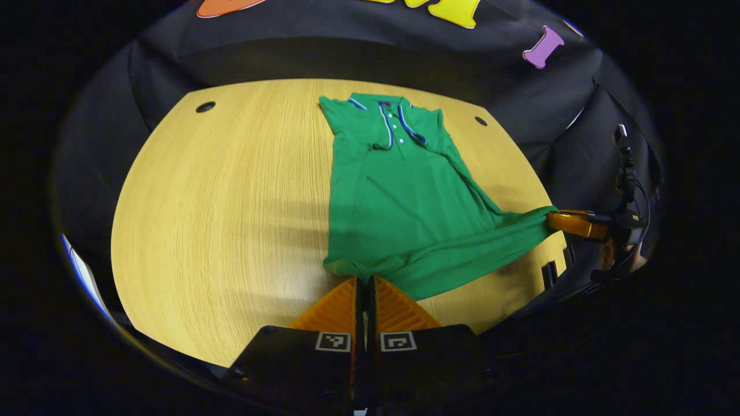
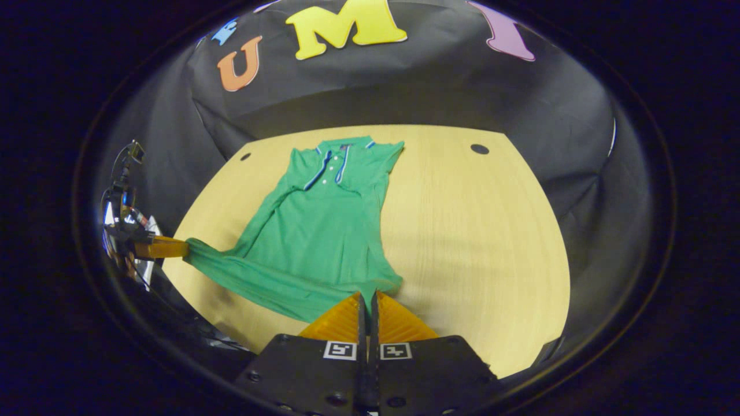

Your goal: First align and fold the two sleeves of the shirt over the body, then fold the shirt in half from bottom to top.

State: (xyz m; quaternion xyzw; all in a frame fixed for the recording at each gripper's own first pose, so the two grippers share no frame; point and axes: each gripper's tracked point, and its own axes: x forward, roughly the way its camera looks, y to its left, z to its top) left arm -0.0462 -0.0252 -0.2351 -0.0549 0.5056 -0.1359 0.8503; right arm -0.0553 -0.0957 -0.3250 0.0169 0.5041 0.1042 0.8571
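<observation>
Green shirt [image 1: 399,196] lying on wooden worktop [image 1: 231,219], collar at 12 o'clock, sleeves folded in. Left tongs [image 1: 365,281] pinching hem corner closed; right tongs [image 2: 366,296] clamping opposite hem corner, hem stretching between. Two dark holes [image 1: 205,107] sitting near worktop's far edge.

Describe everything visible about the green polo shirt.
The green polo shirt lies front-up on the wooden table, collar at the far edge. The collar and buttoned placket carry blue-and-white trim. The fabric looks like soft knit. Both sleeves are already folded in, leaving a narrow body. Its hem is stretched between the two tools: the left tool pinches one bottom corner, the right tool the other.
</observation>
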